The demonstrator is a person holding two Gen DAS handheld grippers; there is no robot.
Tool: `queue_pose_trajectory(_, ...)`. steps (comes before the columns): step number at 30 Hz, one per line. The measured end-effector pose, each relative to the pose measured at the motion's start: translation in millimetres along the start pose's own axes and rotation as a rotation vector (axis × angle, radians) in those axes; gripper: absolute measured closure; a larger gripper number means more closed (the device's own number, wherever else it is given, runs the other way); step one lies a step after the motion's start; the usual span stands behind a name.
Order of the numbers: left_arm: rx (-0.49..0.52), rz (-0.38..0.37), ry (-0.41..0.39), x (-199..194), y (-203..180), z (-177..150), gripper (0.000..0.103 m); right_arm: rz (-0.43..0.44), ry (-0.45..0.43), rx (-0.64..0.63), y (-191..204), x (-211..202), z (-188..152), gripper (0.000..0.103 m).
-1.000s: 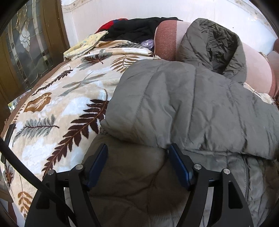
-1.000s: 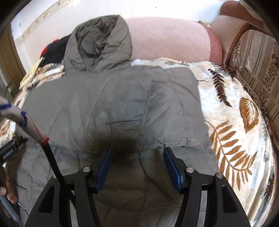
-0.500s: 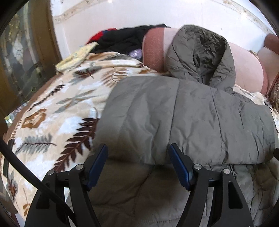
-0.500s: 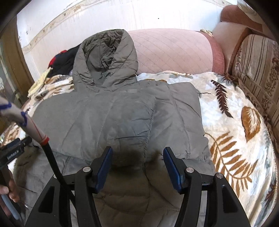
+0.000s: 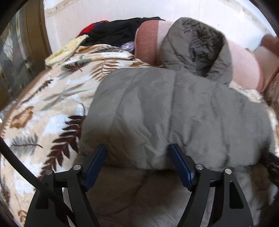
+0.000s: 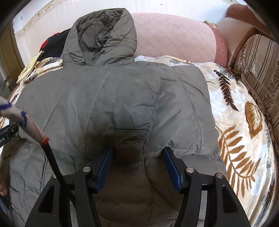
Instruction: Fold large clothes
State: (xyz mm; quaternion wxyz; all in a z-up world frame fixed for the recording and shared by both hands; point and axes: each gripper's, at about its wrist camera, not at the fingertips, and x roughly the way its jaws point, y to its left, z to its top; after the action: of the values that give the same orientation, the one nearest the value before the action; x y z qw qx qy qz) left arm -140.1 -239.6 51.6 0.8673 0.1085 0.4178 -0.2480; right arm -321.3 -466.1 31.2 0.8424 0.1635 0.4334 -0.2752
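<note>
A pale wall (image 6: 174, 7) backs a pink quilted sofa cushion (image 6: 174, 38) and a leaf-patterned blanket (image 6: 244, 132).

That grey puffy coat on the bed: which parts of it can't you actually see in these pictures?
- Coat hem: both views, cut off by the bottom edge behind the tool frames.
- Sleeve ends: right wrist view, folded across the body, cuffs partly shadowed.
- Hood lining: left wrist view, motion blur.
- Blanket under it: covered.

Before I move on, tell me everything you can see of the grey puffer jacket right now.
The grey puffer jacket is quilted, matte olive-grey, and hooded. It lies flat on the leaf-print blanket, both sleeves folded across its body, cuffs toward the camera. The hood leans up against the pink cushion. Both tongs, left and right, stand open over the lower part, gripping nothing.
</note>
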Motion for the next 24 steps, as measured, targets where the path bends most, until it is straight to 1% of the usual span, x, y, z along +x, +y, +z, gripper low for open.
queue_pose_trajectory(1,-0.016,-0.050,0.002,-6,2,-2,0.028,0.001,-0.004,0.000,0,-3,0,0.039)
queue_pose_trajectory(2,-0.021,-0.074,0.004,-10,2,-4,0.028,0.002,-0.010,-0.003,0,-7,-1,0.039)
queue_pose_trajectory(5,-0.008,-0.106,-0.004,-26,3,-14,0.028,0.004,-0.025,-0.011,1,-18,-5,0.039)
queue_pose_trajectory(9,0.015,-0.136,-0.013,-47,6,-29,0.028,0.001,-0.057,-0.047,2,-42,-21,0.039)
queue_pose_trajectory(14,0.077,-0.124,-0.021,-66,6,-54,0.028,-0.006,-0.067,-0.067,-3,-60,-45,0.039)
queue_pose_trajectory(20,0.136,-0.103,0.012,-70,6,-85,0.028,-0.029,-0.047,-0.044,-15,-70,-64,0.039)
queue_pose_trajectory(24,0.114,-0.089,0.051,-60,13,-97,0.028,-0.038,-0.035,-0.034,-18,-75,-77,0.039)
